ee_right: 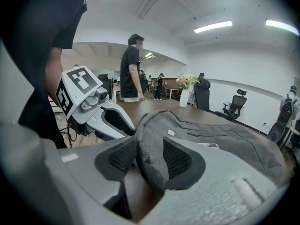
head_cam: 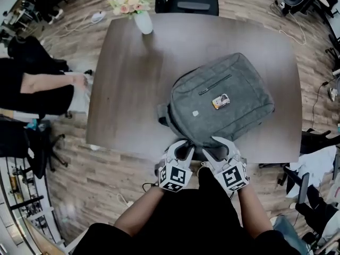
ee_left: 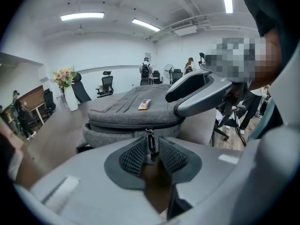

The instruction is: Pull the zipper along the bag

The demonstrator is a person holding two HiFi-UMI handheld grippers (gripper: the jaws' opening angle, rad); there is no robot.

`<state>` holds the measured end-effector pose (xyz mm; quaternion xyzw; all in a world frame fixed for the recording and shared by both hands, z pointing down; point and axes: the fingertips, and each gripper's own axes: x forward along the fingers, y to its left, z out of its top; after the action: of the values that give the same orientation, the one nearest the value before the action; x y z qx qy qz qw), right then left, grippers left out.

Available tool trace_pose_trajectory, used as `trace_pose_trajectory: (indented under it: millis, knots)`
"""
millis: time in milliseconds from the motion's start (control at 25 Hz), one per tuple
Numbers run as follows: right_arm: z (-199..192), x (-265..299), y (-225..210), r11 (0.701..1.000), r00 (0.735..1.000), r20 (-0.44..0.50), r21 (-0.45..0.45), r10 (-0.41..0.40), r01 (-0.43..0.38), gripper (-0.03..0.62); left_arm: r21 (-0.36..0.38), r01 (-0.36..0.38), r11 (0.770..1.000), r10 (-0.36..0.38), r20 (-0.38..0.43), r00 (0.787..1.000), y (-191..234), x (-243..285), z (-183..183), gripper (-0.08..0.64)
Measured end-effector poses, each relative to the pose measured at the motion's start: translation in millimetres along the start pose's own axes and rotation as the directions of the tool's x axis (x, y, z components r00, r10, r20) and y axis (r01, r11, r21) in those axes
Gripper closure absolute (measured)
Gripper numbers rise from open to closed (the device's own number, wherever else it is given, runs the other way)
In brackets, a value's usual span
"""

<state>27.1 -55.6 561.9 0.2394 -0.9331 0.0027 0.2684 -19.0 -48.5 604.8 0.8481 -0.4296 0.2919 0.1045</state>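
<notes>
A grey backpack [head_cam: 223, 97] lies flat on the brown table [head_cam: 133, 89], its near end at the front edge. My left gripper [head_cam: 183, 145] is at that end. In the left gripper view its jaws [ee_left: 150, 149] stand narrowly apart around the small dark zipper pull [ee_left: 150, 139], and the pads do not visibly press on it. My right gripper [head_cam: 219, 142] is just to the right. A thick fold of the backpack's edge [ee_right: 150, 139] fills the gap between its jaws [ee_right: 150, 158], with both pads against the fabric.
A white vase of flowers [head_cam: 139, 9] stands at the table's far left, with a black office chair [head_cam: 188, 1] behind it. A seated person [head_cam: 37, 89] is left of the table. Another person [ee_right: 131, 69] stands beyond it. An orange tag [head_cam: 220, 101] lies on the backpack.
</notes>
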Motion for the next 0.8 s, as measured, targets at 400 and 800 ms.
trace_pose_trajectory:
  millis: [400,800]
  knots:
    - [-3,-2,10,0.990,0.998,-0.046,-0.133,0.038,-0.044,0.413,0.056,-0.029,0.998,0.031,-0.033,0.999,9,3,2,0.534]
    - [-8,18,18,0.972,0.987,-0.124,-0.198,0.107,-0.130,0.351,0.000,0.015,1.000,-0.015,-0.024,1.000,6,-3,8,0.535]
